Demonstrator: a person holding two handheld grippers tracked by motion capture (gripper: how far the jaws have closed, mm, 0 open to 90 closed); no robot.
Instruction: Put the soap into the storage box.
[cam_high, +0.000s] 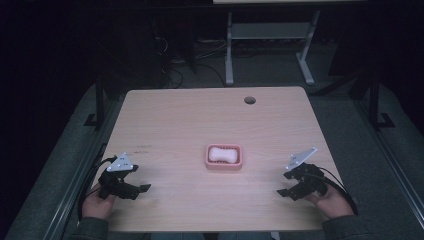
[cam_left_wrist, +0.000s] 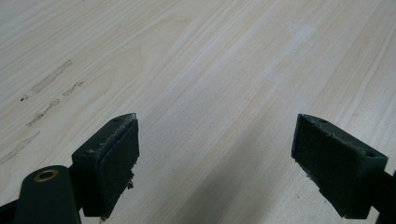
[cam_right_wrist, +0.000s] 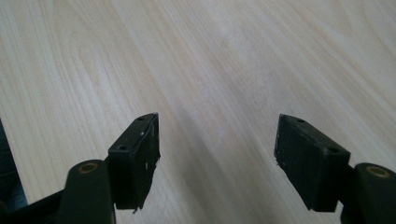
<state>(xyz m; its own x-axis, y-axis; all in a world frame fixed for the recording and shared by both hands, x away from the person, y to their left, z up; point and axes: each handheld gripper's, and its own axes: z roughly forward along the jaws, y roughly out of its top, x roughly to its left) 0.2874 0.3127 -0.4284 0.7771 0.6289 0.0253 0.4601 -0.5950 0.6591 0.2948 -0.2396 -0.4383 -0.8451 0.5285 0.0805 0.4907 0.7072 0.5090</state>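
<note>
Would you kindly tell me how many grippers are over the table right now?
2. The left gripper sits near the table's front left edge, the right gripper near its front right, both open, either side of the pink soap dish.

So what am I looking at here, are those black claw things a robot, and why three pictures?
No robot: a person at a wooden table holds a hand-worked gripper in each hand. The high view looks down from above: left gripper, right gripper, and between them a pink dish with a white, bone-shaped soap bar in it. The other two pictures come from small cameras riding on the grippers, looking along their black jaws: left gripper, right gripper. Both stand wide open over bare wood, holding nothing.
</note>
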